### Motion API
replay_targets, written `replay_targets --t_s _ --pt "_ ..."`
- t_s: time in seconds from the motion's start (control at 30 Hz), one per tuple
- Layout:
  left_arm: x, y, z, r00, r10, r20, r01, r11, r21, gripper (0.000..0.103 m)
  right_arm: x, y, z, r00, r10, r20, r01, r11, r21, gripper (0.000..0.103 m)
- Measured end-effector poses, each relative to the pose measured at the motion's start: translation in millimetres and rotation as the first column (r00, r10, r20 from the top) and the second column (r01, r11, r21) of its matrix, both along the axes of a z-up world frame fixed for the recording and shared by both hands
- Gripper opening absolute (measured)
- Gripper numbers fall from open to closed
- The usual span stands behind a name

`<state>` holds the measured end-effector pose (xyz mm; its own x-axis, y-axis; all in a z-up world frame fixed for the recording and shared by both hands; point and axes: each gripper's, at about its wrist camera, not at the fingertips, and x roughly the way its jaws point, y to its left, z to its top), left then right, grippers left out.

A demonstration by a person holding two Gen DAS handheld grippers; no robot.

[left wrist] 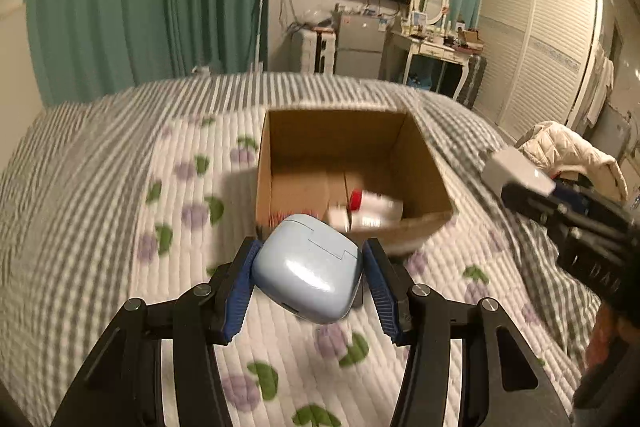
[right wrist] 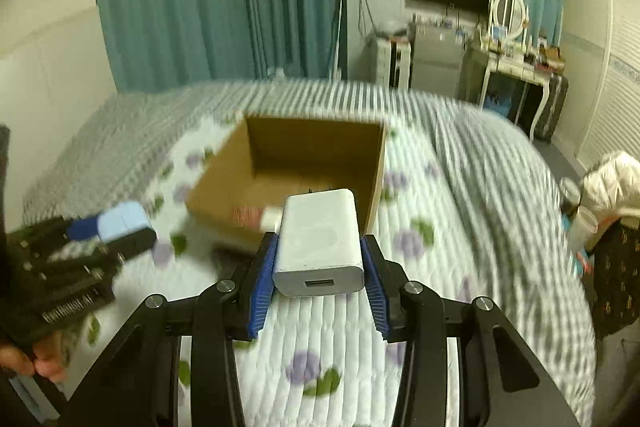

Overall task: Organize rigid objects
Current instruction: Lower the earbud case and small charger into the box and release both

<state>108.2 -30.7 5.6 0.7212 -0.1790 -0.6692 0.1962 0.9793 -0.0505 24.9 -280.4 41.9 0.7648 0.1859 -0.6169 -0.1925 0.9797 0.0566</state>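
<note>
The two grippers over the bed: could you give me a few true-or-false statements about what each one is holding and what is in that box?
1. The left gripper is clamped on a pale blue earbud case. True.
2. The right gripper is open and holds nothing. False: it is shut on a white USB charger.
3. The cardboard box has its top open. True.
4. The box is bare inside. False: a white bottle with a red cap lies in it, among other blurred items.
5. The box stands on a wooden table. False: it sits on a quilted bedspread with purple and green prints.
</note>
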Motion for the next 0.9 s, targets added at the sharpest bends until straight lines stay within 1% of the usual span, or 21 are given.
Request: replay_targets --t_s 0.1,0.17,0.27,0.33,0.43,0.47,0.5,0.57,0.7,0.77,0.9 --pt "21.0 -5.5 15.8 1.000 -0.010 0.029 0.010 1.000 0.001 0.054 21.4 -0.8 17.9 0.999 0.006 0.038 -0.006 1.000 0.012 0.040" --pt "41.6 -9.6 21.9 0.999 -0.018 0.039 0.018 1.000 -0.002 0.054 38.0 -0.5 23.1 0.999 0.013 0.050 -0.014 1.000 0.016 0.040" --pt "70.4 -20.3 26.3 0.999 -0.015 0.049 0.013 0.999 0.044 0.054 69.1 3.4 21.6 0.999 0.023 0.048 -0.023 1.000 0.006 0.040" --pt "89.8 -25.4 24.0 0.999 -0.020 0.050 0.018 0.999 0.051 0.054 89.9 3.5 16.6 0.999 0.025 0.034 -0.026 1.000 0.006 0.040" --pt "118.1 -27.7 10.5 1.000 -0.001 0.025 0.000 1.000 0.029 0.054 121.8 6.6 0.7 0.999 0.038 0.009 -0.038 0.999 -0.003 0.040" --pt "129.3 -27.9 1.1 1.000 0.009 0.013 -0.009 1.000 0.018 0.054 130.3 8.4 -5.2 0.999 0.043 0.005 -0.043 0.999 -0.014 0.040" --pt "137.4 -28.8 -7.0 1.000 0.016 0.003 -0.016 1.000 0.017 0.054 135.2 10.2 -8.8 0.999 0.047 0.003 -0.047 0.999 -0.020 0.040" --pt "152.1 -31.6 -27.1 0.999 0.027 -0.019 -0.026 0.999 0.040 0.054 150.3 13.6 -26.1 0.999 0.052 -0.010 -0.052 0.998 -0.030 0.040" --pt "167.5 -38.4 -56.9 0.998 0.013 -0.059 -0.009 0.999 0.054 0.054 169.0 11.2 -60.6 0.998 0.045 -0.035 -0.046 0.998 -0.032 0.040" --pt "171.7 -41.8 -67.7 0.998 0.001 -0.063 0.004 0.998 0.070 0.054 175.9 9.6 -69.8 0.998 0.042 -0.043 -0.044 0.999 -0.026 0.040" --pt "179.3 -44.2 -76.8 0.998 -0.008 -0.066 0.013 0.997 0.073 0.054 188.7 6.8 -81.2 0.998 0.046 -0.051 -0.047 0.999 -0.020 0.040"
